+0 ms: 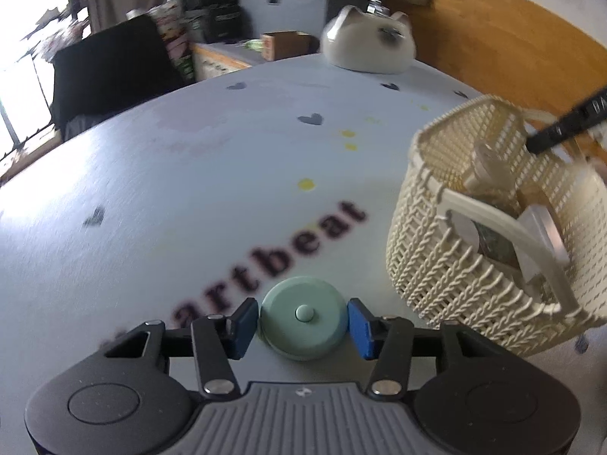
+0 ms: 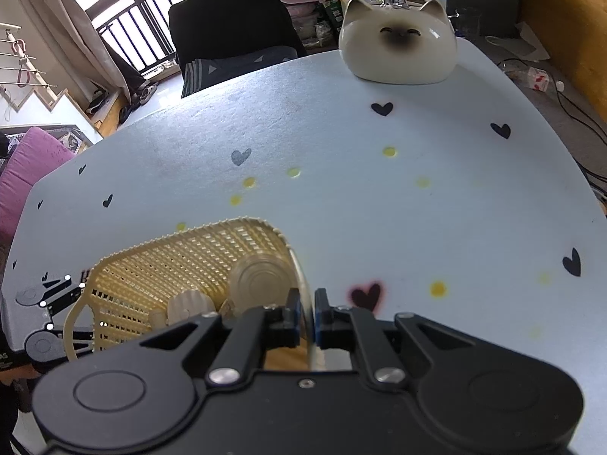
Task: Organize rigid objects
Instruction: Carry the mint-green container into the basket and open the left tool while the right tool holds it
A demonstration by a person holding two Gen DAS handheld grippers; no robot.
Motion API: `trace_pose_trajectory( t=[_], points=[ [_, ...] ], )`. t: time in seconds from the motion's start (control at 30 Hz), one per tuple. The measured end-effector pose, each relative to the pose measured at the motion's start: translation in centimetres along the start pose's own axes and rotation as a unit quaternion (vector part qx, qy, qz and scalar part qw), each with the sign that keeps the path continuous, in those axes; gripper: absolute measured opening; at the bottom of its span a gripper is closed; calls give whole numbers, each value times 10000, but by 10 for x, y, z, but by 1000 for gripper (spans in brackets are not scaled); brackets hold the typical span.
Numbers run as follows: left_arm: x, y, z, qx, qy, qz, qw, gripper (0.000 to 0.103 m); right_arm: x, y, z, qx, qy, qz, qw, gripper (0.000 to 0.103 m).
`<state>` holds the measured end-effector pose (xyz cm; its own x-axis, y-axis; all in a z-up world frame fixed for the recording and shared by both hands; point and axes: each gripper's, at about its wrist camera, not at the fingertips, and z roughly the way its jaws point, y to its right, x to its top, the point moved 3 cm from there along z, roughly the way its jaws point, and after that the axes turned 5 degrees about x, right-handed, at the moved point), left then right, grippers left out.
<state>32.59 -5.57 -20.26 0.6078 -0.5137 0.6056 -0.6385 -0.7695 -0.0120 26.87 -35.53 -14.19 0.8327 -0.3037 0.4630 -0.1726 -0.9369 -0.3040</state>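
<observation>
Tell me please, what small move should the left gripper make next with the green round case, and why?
Probably lift it. The left gripper has its blue pads on both sides of the green round case, which lies on the table. The basket, held by the right gripper, waits beside it.

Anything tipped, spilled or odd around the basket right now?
Yes: the cream basket is tilted, not flat on the table, with the right tool pinching its rim. Its contents look leaned together; nothing has spilled. The green round case sits flat between the left tool pads.
</observation>
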Motion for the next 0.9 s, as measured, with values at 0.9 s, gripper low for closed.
trace_pose_trajectory(
  t=[0.9],
  points=[
    [52, 62, -107, -576, 828, -715, 9923, 52, -2, -3, -2, -18, 26, -163, 9999, 7]
  ],
)
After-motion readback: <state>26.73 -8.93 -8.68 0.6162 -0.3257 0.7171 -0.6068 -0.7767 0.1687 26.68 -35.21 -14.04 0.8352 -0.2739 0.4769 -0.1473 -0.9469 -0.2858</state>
